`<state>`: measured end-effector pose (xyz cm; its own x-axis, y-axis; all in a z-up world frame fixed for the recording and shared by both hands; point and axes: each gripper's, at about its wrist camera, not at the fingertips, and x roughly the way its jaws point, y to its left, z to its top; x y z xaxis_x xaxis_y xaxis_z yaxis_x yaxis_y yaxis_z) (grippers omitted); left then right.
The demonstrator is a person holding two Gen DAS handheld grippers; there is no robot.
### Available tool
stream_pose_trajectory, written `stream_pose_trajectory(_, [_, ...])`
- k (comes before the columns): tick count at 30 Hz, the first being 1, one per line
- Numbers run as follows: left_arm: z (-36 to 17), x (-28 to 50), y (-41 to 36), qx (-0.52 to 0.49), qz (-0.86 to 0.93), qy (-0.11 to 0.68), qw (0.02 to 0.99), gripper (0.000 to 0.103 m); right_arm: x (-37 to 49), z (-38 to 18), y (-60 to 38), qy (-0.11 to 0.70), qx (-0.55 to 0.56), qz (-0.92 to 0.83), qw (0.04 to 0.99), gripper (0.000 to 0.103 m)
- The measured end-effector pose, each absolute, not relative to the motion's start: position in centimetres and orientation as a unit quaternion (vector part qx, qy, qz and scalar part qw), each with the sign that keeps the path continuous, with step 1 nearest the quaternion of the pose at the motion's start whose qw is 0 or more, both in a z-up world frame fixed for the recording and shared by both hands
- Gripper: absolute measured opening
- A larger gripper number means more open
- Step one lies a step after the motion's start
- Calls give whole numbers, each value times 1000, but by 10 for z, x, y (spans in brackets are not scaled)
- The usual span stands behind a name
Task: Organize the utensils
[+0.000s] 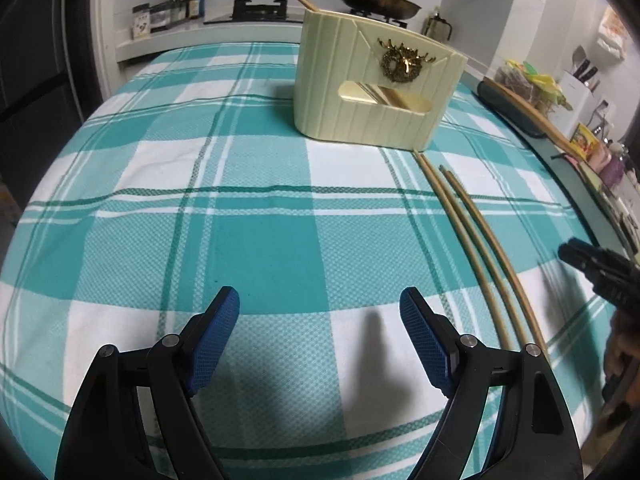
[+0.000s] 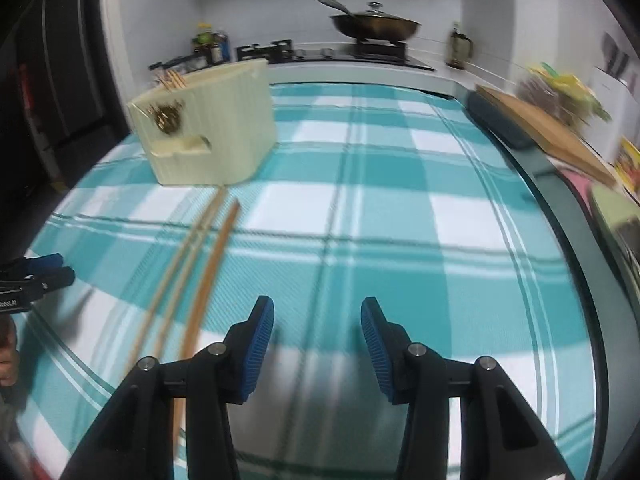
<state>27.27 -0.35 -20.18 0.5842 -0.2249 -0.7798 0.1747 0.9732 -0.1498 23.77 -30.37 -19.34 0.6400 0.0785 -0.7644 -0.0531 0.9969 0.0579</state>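
Note:
A cream utensil holder (image 1: 376, 84) with a gold ornament stands on the teal checked tablecloth (image 1: 248, 216); chopstick ends (image 1: 302, 0) stick out of its top. Loose wooden chopsticks (image 1: 476, 248) lie on the cloth in front of it, right of my left gripper (image 1: 320, 312), which is open and empty above the cloth. In the right wrist view the holder (image 2: 208, 128) is at the far left and the chopsticks (image 2: 200, 272) lie left of my right gripper (image 2: 318, 328), open and empty. The right gripper also shows in the left wrist view (image 1: 600, 272).
A stove with a lidded wok (image 1: 378, 0) and bottles (image 1: 188, 0) stand on the counter behind the table. A wooden cutting board (image 2: 548, 132) and assorted clutter lie along the right side. The left gripper (image 2: 36, 276) shows at the left edge of the right wrist view.

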Motion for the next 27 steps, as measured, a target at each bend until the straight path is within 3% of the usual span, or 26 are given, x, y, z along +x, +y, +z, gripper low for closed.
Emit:
stream_pose_trajectory(9, [-213,270,-10,-6,-83,438,895,84,235,-216,-300,439,6,29,898,46])
stream_pose_trajectory(16, [-215,272,-7,-21,-101,440,892,93,235,-218,-295,445,-10,20,895,47])
stream_pose_trajectory(27, [-214,273,-9,-20,-102,441,891,95,235,-218,-295,445,-9,21,895,47])
